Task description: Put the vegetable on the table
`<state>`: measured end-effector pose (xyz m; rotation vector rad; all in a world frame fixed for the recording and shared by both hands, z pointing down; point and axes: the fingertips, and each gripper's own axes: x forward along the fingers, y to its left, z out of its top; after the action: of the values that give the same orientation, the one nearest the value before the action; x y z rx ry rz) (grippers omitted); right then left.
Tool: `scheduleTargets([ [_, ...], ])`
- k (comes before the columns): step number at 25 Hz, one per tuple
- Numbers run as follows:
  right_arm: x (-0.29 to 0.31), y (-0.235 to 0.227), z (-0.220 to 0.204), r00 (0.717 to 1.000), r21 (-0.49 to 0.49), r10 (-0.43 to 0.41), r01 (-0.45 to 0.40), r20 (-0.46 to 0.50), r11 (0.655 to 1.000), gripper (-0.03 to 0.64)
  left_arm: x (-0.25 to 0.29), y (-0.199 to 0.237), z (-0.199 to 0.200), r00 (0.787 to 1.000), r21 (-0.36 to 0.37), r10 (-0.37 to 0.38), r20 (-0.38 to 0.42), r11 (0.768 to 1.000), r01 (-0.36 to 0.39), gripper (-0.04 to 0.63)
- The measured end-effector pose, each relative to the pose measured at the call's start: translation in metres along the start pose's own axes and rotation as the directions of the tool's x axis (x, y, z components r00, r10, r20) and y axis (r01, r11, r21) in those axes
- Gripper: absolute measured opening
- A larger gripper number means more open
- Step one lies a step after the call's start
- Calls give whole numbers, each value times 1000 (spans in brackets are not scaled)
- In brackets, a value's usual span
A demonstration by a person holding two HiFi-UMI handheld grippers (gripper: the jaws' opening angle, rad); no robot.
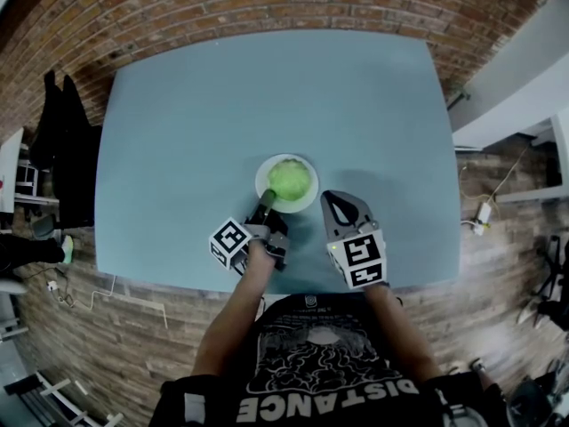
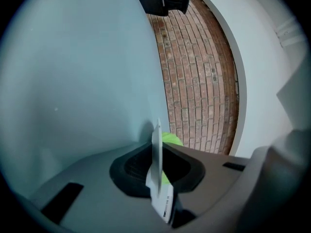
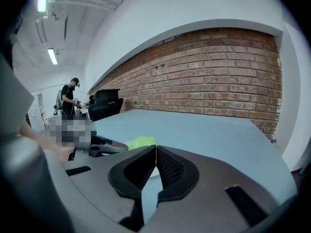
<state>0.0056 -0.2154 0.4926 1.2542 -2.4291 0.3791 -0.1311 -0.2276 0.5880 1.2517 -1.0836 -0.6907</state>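
Since the head view takes in the whole work area, it is entered first: grey-blue bench (image 1: pixel 178 132); white plate (image 1: pixel 260 174) near its front edge; vegetable (image 1: pixel 289 179), pale green and leafy, resting in the middle of the plate. The left hand-held gripper (image 1: pixel 265 206) meets the near rim of the plate. The right hand-held gripper (image 1: pixel 332 201) sits just beside the plate, apart from it. Left gripper view: left hand-held gripper (image 2: pixel 156 166) pinching the plate (image 2: pixel 156 135), whose rim stands edge-on between the pads; vegetable (image 2: pixel 172 139) showing green just behind the rim; bench (image 2: pixel 82 67) and brick wall (image 2: pixel 194 81) beyond. Right gripper view: right hand-held gripper (image 3: pixel 155 161) pressed together with nothing between its pads; vegetable (image 3: pixel 141 141) ahead and to the left; bench (image 3: pixel 209 135) stretching to the wall; a person (image 3: pixel 68 98) standing far off. Progress, as judged: transfer not yet made, vegetable on the plate, not touching the bench; only a hold on the plate is in place, and moving the vegetable off it remains. Orientation: rounded, dome upward; no long axis or pointing end can be made out.
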Motion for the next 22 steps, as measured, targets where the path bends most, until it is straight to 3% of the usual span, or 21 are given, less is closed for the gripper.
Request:
scheduleTargets([
  [8,0,2,-5,1000,8,22,-22,-11,1000,8,0,2,3,998,36,50,27,998,-51,40],
  [15,0,1,-7,1000,16,26,-26,-13,1000,8,-3,2,6,991,159,124,42,979,-129,40],
  [22,-2,-2,-10,1000,26,20,-19,-16,999,8,-3,-1,7,989,236,143,43,960,-149,40],
])
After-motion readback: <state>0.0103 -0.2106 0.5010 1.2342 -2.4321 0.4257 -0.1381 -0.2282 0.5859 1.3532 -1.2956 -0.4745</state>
